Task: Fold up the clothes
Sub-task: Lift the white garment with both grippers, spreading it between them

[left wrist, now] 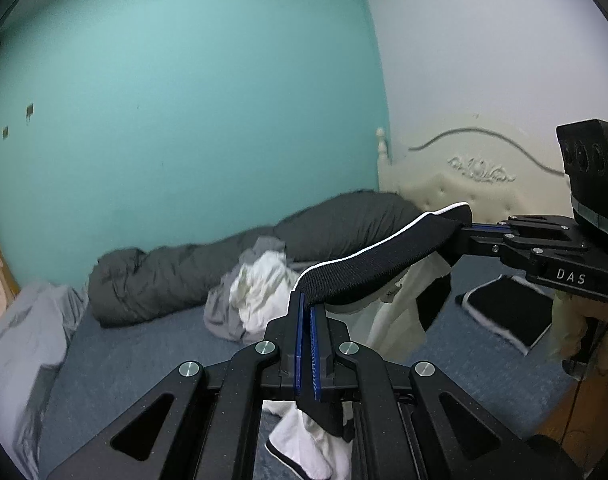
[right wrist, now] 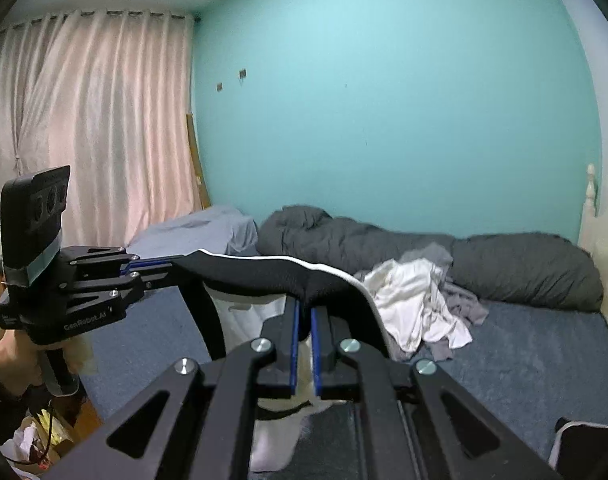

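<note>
A black-and-white garment point(left wrist: 388, 258), its ribbed black waistband stretched taut, hangs above the blue bed point(left wrist: 144, 364) between two grippers. Left gripper point(left wrist: 309, 312) jaws clenched on the band's near end; right gripper point(left wrist: 470, 228), at 3 o'clock, jaws clenched on the far end. Crumpled white clothes point(left wrist: 260, 284) lie at 11 o'clock before a grey duvet point(left wrist: 240, 256).
</note>
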